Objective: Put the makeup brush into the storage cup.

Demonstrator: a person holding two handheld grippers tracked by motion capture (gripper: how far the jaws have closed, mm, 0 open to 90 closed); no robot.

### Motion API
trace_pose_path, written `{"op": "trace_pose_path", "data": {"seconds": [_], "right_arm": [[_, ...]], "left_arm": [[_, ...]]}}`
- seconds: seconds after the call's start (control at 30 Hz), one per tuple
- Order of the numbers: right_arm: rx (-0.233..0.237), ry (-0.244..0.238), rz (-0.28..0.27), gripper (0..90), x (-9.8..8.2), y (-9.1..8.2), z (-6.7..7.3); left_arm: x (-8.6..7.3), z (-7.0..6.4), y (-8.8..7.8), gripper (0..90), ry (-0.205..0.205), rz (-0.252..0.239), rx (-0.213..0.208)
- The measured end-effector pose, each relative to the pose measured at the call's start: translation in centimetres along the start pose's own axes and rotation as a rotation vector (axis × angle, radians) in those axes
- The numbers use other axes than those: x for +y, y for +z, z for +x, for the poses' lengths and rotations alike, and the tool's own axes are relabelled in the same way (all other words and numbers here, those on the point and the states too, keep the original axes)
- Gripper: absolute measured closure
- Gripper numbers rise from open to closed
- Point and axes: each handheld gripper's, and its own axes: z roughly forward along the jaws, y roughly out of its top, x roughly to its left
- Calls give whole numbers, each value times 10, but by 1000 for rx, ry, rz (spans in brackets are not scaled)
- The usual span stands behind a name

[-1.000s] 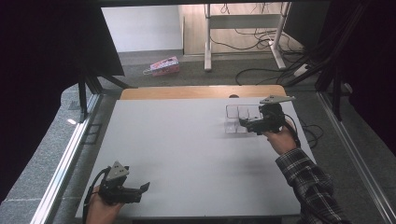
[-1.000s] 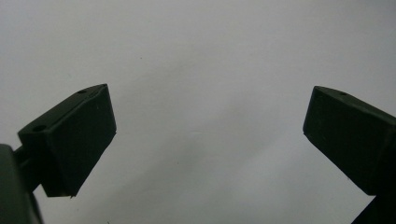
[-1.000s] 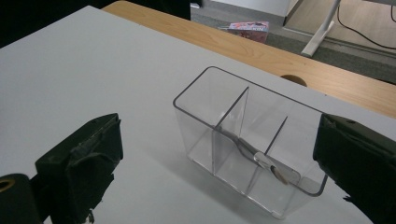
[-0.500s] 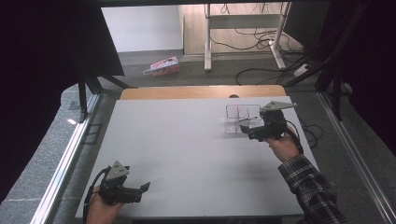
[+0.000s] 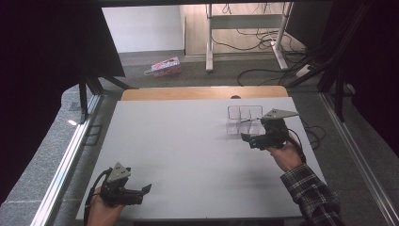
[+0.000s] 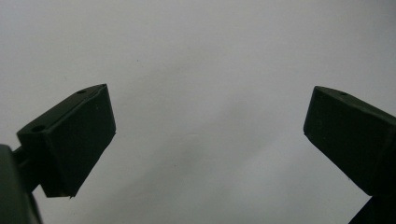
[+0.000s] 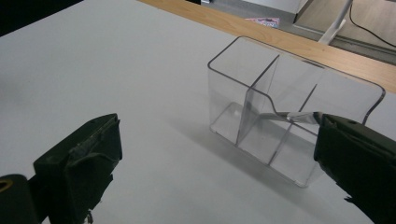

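Clear divided organizer (image 5: 244, 119) sits right of centre in the high view, upper right part of the white table (image 5: 188, 155). Right gripper (image 5: 248, 138) is just below and slightly right of it in that frame, jaws pointing toward frame left, so the box lies up and a bit left of the tips. In the right gripper view the organizer (image 7: 289, 116) is upper right, right jaw overlapping its near corner; touching or just in front, cannot tell. Jaws wide apart, nothing between them. Box long axis runs left-right in the high view, three or so compartments, looks empty.

Left gripper (image 5: 146, 188) is at lower left of the high view, well apart from the box, resting low at the table's near edge. Left gripper view: jaws wide, bare white surface between. Right hand clearly nearer; likely the one to act on the box.

Surface: plain matte white top, wood strip (image 5: 202, 92) along far edge. Room: grey floor, pink package (image 5: 164, 66) on floor upper centre-left, desk legs and cables top, dark curtains both sides.
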Motion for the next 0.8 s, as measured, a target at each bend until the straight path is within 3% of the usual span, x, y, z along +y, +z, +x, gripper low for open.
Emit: {"op": "trace_pose_path", "data": {"seconds": [0.33, 0.8], "right_arm": [[26, -27, 0, 2, -7, 1, 12], [71, -2, 17, 0, -25, 4, 18]], "left_arm": [[0, 0, 0, 27, 4, 4, 0], [0, -1, 0, 27, 14, 7, 1]]}}
